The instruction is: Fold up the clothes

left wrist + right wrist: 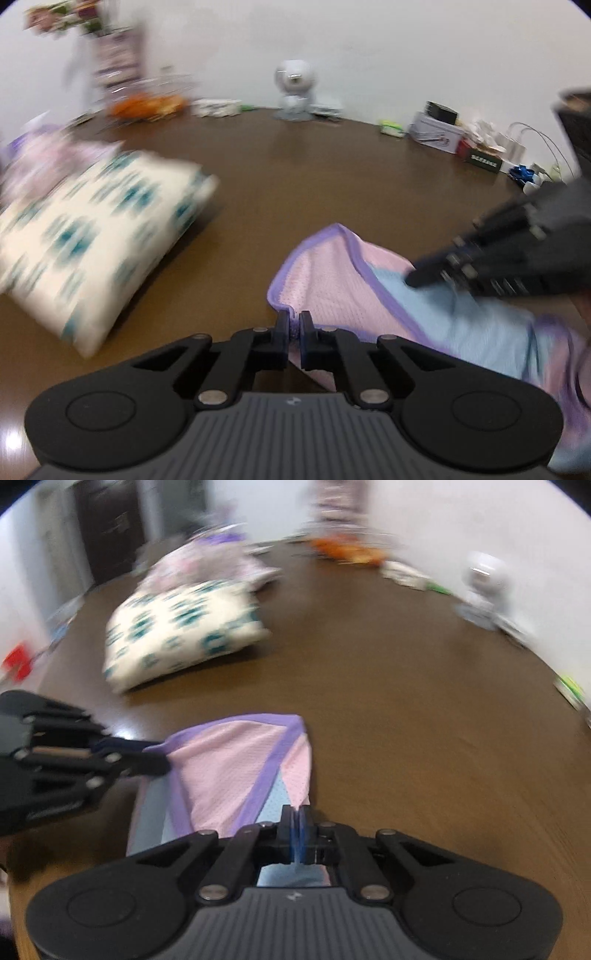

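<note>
The left hand-held gripper [294, 325], nearest its camera, is pinched closed on the purple-trimmed edge of the pink-and-blue garment [332, 280], which lies partly lifted on the brown desk [314, 177]. The right hand-held gripper [295, 821] is likewise clamped tight on the garment's opposite edge. Judging from both grips, a fold is mid-carry; next, both edges should travel together and land aligned, clear of the patterned folded cloth [92, 236] nearby.

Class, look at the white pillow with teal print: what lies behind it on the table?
Behind the pillow lies a blurred heap of pink and purple fabric, on the brown table. The pillow hides the heap's near part.
</note>
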Tool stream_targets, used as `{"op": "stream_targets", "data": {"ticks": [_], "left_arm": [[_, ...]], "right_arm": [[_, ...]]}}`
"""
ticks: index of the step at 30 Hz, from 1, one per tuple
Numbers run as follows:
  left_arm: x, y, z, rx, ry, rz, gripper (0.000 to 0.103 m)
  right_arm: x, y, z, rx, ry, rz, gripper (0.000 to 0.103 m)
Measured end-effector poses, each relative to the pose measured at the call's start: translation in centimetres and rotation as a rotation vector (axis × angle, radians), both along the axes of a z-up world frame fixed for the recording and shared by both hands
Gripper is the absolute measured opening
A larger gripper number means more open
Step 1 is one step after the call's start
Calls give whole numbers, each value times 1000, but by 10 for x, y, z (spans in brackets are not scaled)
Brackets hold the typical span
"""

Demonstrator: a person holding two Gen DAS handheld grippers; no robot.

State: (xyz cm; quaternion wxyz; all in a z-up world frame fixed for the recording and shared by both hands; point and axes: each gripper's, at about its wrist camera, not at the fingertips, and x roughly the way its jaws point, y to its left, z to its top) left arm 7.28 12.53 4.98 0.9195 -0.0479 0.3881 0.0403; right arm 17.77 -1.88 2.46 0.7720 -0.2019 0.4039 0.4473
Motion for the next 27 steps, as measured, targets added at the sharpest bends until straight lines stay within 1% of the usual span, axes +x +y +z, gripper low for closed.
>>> {"op": "stream_targets", "data": {"ticks": [3, 5, 6, 8, 9, 10, 11, 12, 13, 14, 15, 16, 17, 18, 19, 20, 22, 24, 25, 27], "left_arm": [[68, -6, 8, -13, 12, -57, 5], [109, -21, 9, 0, 8, -100, 5], [126, -29, 8, -4, 2, -117, 5], [162, -51, 1, -20, 22, -171, 6], [173, -62, -4, -5, 29, -188, 11], [183, -72, -8, 18, 34, -202, 20], [184, -80, -9, 48, 27, -210, 28], [182, -87, -8, 80, 16, -216, 46], [174, -90, -4, 88, -4, -227, 55], [160, -88, 3, 68, -27, -234, 57], [142, -83, 10, 28, -39, -243, 59], [124, -77, 17, -18, -49, -252, 61], [100, -72, 23, -74, -56, -273, 61], [76, -68, 28, -129, -59, -293, 61], [49, -62, 29, -194, -57, -303, 67], [23, -58, 28, -258, -45, -304, 70], [-18, -54, 21, -341, -22, -307, 70], [-53, -57, 13, -377, -16, -330, 70], [-65, -59, 9, -380, -22, -343, 72], [-78, -66, -4, -358, -6, -353, 72]], "right_arm": [[31, -40, 2, 60, 18, -184, 1], [53, -74, 4, 86, 21, -351, 1], [62, -90, 4, 96, 24, -431, 1], [78, -125, 2, 115, 36, -592, 0], [83, -138, 1, 100, 20, -652, 0], [87, -150, -1, 82, -1, -711, 0], [89, -159, -3, 55, -30, -764, 6], [90, -168, -4, 46, -38, -805, 10], [85, -176, -2, 64, -32, -816, 11], [76, -184, 4, 107, -26, -808, 13], [62, -189, 10, 152, -26, -795, 26], [43, -193, 19, 200, -24, -777, 35], [25, -190, 25, 242, -22, -760, 50], [5, -188, 30, 276, -19, -728, 53], [-18, -185, 33, 305, -7, -679, 53], [-41, -181, 32, 337, 9, -629, 53], [-80, -173, 19, 384, 35, -533, 52], [-113, -163, 6, 403, 53, -459, 52], [-125, -160, -1, 405, 56, -436, 52], [-141, -154, -13, 409, 75, -403, 52]]}}
